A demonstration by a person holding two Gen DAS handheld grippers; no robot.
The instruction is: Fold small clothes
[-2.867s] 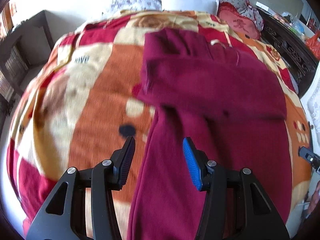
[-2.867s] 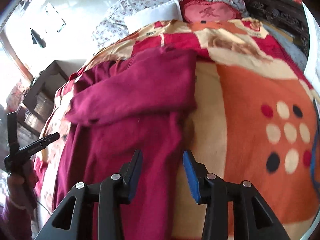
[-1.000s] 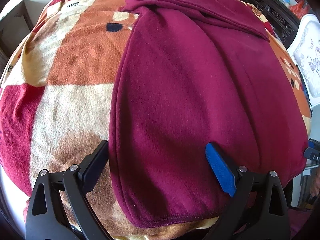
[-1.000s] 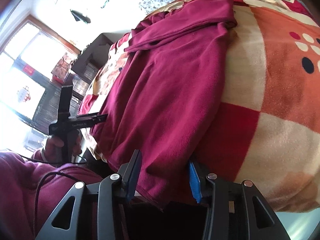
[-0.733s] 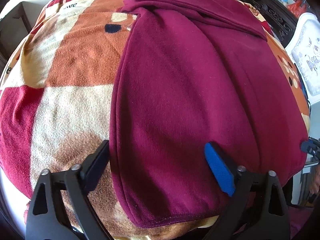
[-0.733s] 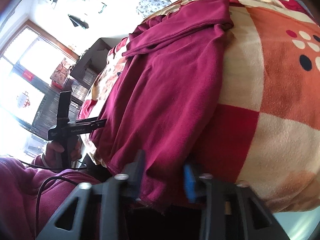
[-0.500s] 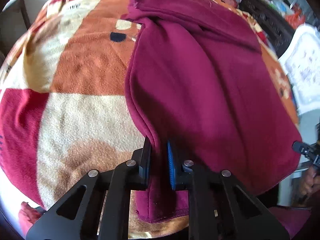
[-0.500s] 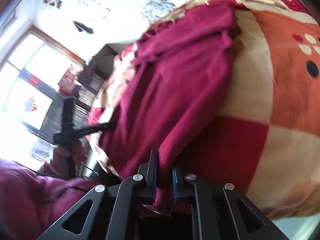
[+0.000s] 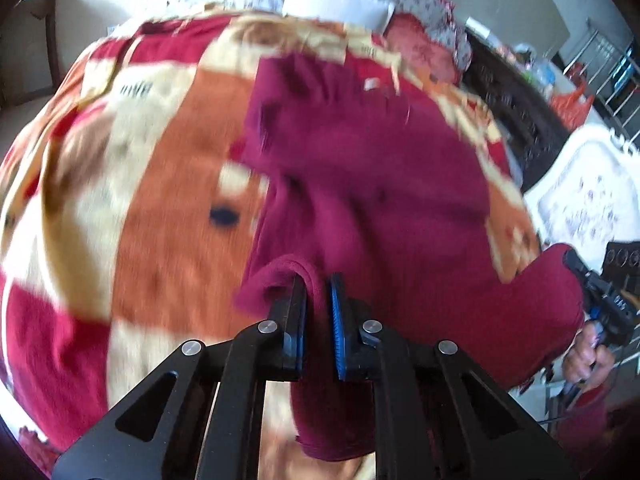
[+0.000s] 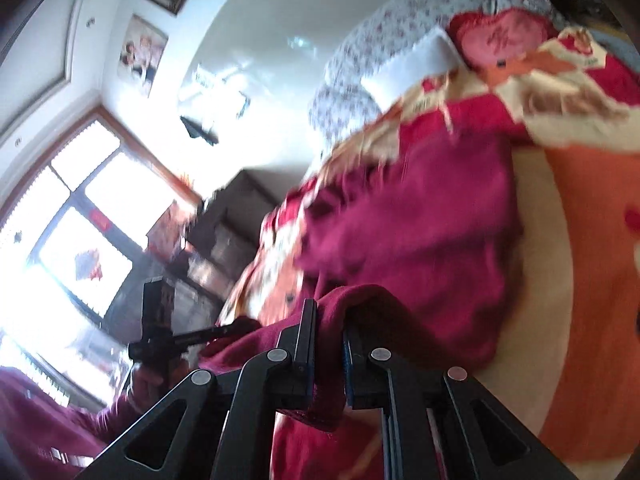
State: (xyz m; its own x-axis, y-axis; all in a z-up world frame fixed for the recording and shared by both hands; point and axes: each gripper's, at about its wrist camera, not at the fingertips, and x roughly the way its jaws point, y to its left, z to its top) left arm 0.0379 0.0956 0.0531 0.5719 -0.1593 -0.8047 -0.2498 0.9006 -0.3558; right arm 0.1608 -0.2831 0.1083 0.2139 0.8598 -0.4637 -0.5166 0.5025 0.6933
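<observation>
Two grippers each pinch a corner of the garment's near hem, so the bottom edge can be carried as one straight line. The left gripper [image 9: 318, 306] has its jaws nearly together with a fold of the maroon fleece top [image 9: 380, 168] clamped between them; the cloth loops over the black finger [image 9: 294, 312] and hangs down below it. The right gripper [image 10: 328, 344] is likewise closed on the opposite corner of the same top [image 10: 432, 240], with the fabric bunched up between its pads. Most of the garment lies spread on the patterned orange, cream and red blanket [image 9: 160, 200] covering the bed, its sleeves seemingly crossed over the chest at the far end, near the white pillow [image 9: 336, 2]. Holding both corners level looks meant to keep the hem taut, judging by the stretched strip between them. Likely the hem is about to be taken toward the collar to halve the body. Both views are motion-blurred, so finer detail is unclear.
</observation>
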